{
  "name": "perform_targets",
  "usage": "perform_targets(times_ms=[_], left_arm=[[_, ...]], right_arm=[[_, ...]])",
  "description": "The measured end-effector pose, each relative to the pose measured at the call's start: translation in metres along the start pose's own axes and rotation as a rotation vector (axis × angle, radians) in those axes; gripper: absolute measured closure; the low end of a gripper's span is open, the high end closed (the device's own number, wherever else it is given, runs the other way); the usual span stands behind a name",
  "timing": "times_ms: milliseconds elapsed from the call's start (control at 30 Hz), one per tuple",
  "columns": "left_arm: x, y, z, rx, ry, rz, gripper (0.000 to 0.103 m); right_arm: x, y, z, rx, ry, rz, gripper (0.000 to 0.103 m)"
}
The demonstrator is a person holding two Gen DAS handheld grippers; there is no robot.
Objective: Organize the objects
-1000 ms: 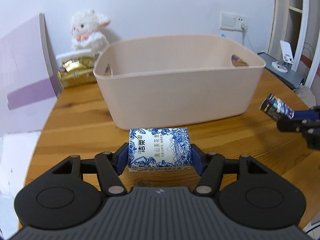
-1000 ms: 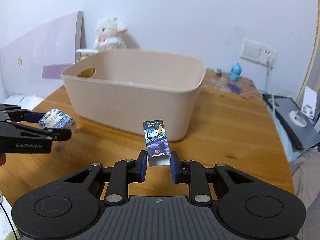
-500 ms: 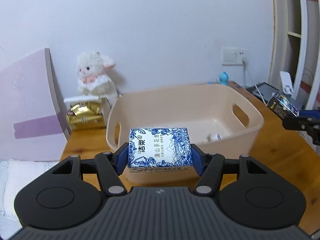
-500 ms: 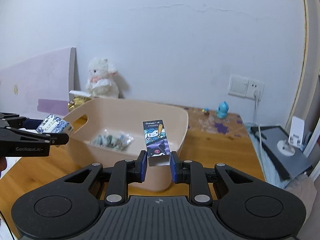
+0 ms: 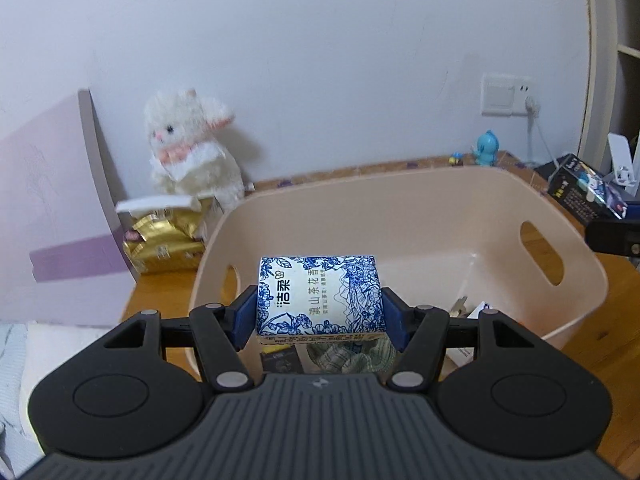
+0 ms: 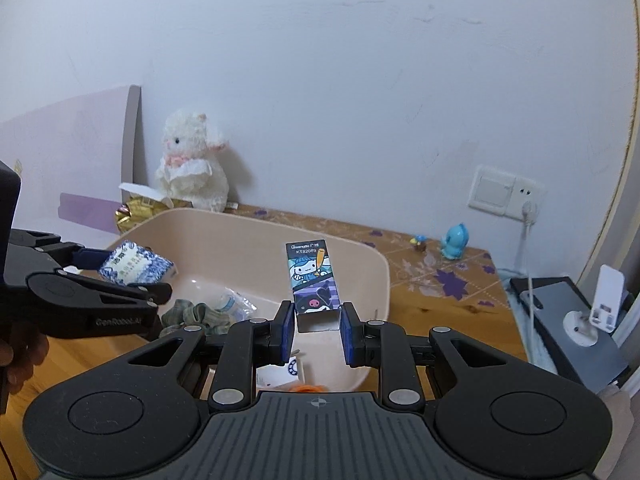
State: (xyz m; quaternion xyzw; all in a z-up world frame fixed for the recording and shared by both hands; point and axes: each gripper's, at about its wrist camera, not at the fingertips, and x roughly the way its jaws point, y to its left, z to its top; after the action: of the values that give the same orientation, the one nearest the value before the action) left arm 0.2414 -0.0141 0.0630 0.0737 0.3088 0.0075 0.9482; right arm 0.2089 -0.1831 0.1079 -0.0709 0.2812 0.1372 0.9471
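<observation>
My left gripper [image 5: 320,312] is shut on a blue-and-white tissue pack [image 5: 319,294] and holds it above the near left part of the beige plastic basket [image 5: 420,192]. My right gripper [image 6: 317,330] stands above the basket [image 6: 376,260] with a cartoon-printed box [image 6: 314,284] between its pads. A small gap shows on each side of the box, so the jaws look slightly apart. The tissue pack [image 6: 136,266] and left gripper [image 6: 120,280] show at the left of the right wrist view. The box [image 5: 584,196] shows at the right edge of the left wrist view.
The basket holds a cloth bundle [image 6: 196,314], a clear packet [image 6: 236,304] and small cards [image 6: 280,376]. A white plush lamb [image 5: 192,152] and gold packets [image 5: 168,240] stand behind it, a purple board [image 5: 48,220] to the left. A blue figurine [image 6: 454,242] and a grey device [image 6: 568,312] are right.
Both grippers have risen from table height and moved forward over the basket. The right gripper's pads have parted slightly around the box.
</observation>
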Motion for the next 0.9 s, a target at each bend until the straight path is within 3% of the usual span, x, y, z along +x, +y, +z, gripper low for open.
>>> perform_targets(times_ms=[267,300,367,433,500,567,733,900], left_arm=[[0.03,0.0,-0.006,0.008,0.106,0.013,0.037],[0.03,0.0,-0.007,0.004,0.111,0.011,0.037],[0.03,0.003,-0.006,-0.013,0.121,0.001,0.037],[0.026,0.004,-0.006,-0.011,0.118,-0.003,0.032],[0.019,0.003,-0.005,-0.001,0.098,-0.001,0.021],[0.011,0.004,-0.003,0.009,0.072,-0.005,0.019],[-0.012,0.008,-0.001,-0.007,0.042,-0.015,0.013],[-0.035,0.016,-0.005,-0.04,0.028,-0.038,0.013]], right_arm=[[0.042,0.007,-0.011,0.039,0.109,0.019,0.08],[0.044,0.008,-0.012,0.039,0.116,0.014,0.071],[0.045,0.009,-0.015,0.048,0.124,0.013,0.062],[0.041,0.008,-0.017,0.066,0.115,0.012,0.038],[0.034,0.007,-0.016,0.07,0.095,0.009,0.033],[0.026,0.006,-0.015,0.065,0.084,0.003,0.029],[0.002,0.0,-0.016,0.086,0.054,0.009,0.004],[-0.02,0.002,-0.023,0.073,0.047,0.01,0.001]])
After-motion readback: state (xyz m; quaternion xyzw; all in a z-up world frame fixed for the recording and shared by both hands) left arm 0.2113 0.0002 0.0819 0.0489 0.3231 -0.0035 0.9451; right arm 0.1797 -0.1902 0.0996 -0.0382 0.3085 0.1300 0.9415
